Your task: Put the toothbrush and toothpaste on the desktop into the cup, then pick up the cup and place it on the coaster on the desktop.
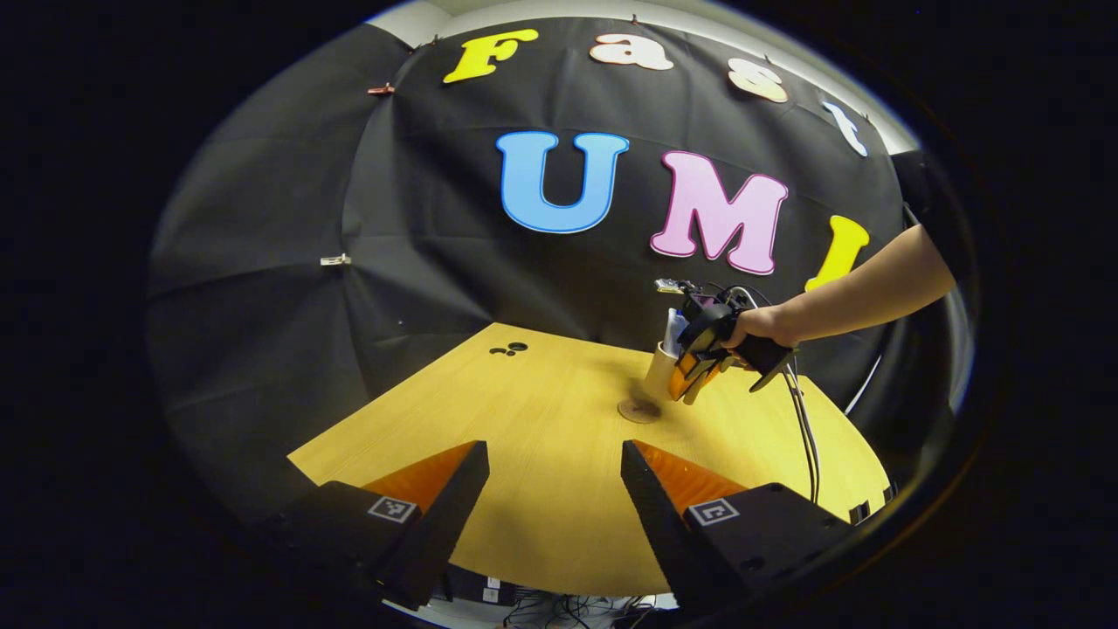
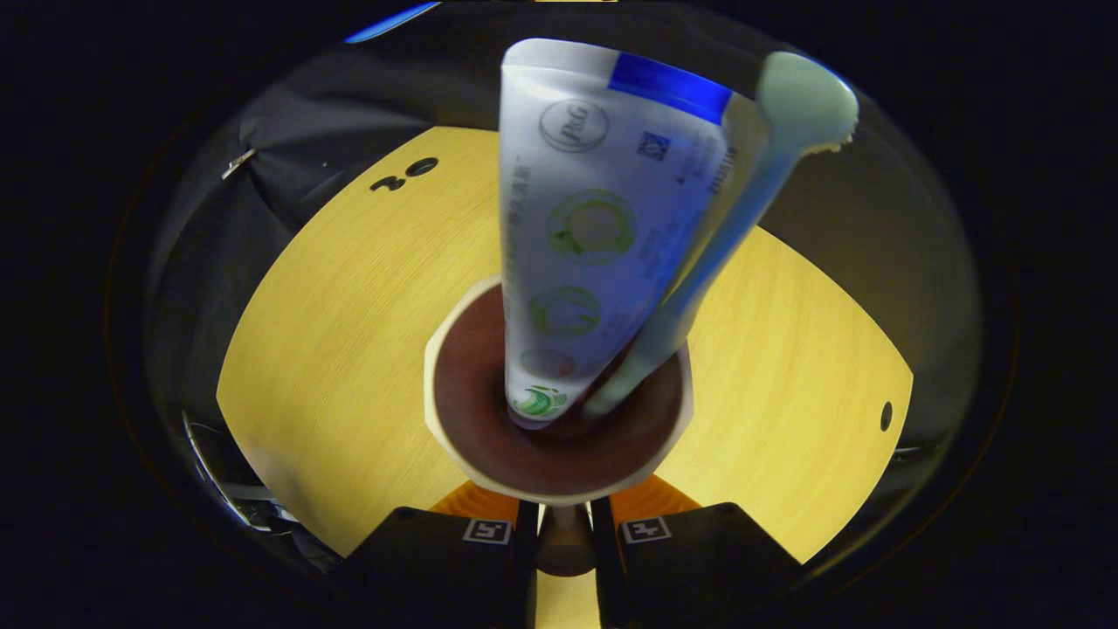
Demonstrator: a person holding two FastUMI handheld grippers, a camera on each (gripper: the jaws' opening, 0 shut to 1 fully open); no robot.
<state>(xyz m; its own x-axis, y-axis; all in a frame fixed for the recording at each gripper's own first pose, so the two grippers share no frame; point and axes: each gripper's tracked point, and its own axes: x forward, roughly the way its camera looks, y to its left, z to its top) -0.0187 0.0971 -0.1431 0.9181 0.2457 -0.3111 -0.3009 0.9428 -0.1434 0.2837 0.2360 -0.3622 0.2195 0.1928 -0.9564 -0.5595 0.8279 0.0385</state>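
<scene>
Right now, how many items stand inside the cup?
2. The toothpaste tube stands in the cup, leaning toward its left side in the right gripper view; the toothbrush leans against the tube on its right. Smaller items beneath could be hidden.

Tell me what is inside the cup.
The cup holds a toothpaste tube and a toothbrush, both standing and leaning out over the rim. Their lower ends sit in the dark interior; the tube hides part of the bottom.

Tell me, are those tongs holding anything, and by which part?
The right tongs grip the cup by its near rim and wall. The left tongs hold nothing.
</scene>
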